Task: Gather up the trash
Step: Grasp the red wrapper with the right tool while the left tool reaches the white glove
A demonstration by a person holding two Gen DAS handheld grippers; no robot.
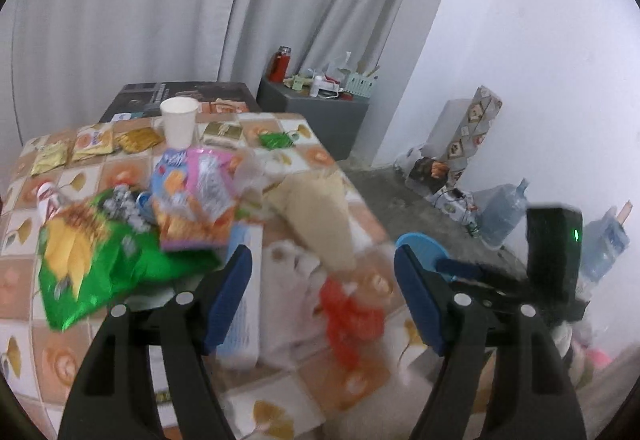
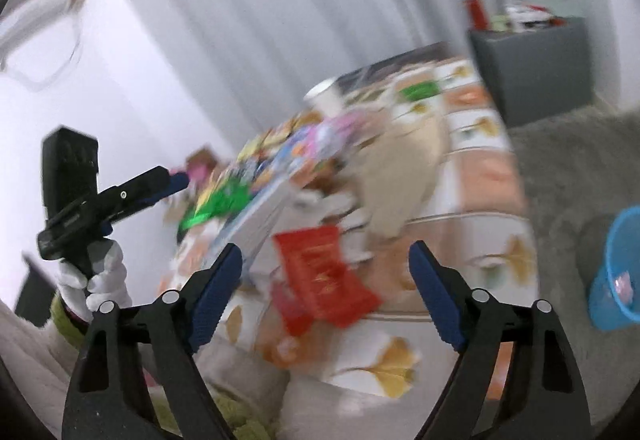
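Trash lies on a table with a patterned cloth (image 1: 24, 280): a green snack bag (image 1: 92, 264), a pink and blue snack bag (image 1: 192, 191), a red wrapper (image 1: 348, 316), a beige paper bag (image 1: 316, 215), white plastic (image 1: 288, 280) and a white paper cup (image 1: 179, 121). My left gripper (image 1: 322, 304) is open and empty above the near table edge, over the white plastic and red wrapper. My right gripper (image 2: 324, 296) is open and empty, just short of the red wrapper (image 2: 324, 280). A blue bin (image 2: 618, 272) stands on the floor to the right; its rim shows in the left wrist view (image 1: 420, 244).
Small gold and yellow packets (image 1: 92, 145) and a green wrapper (image 1: 276, 139) lie at the table's far side. A grey cabinet (image 1: 316, 115) with clutter stands behind. Water jugs (image 1: 504, 211) and boxes sit on the floor by the white wall. The right wrist view is blurred.
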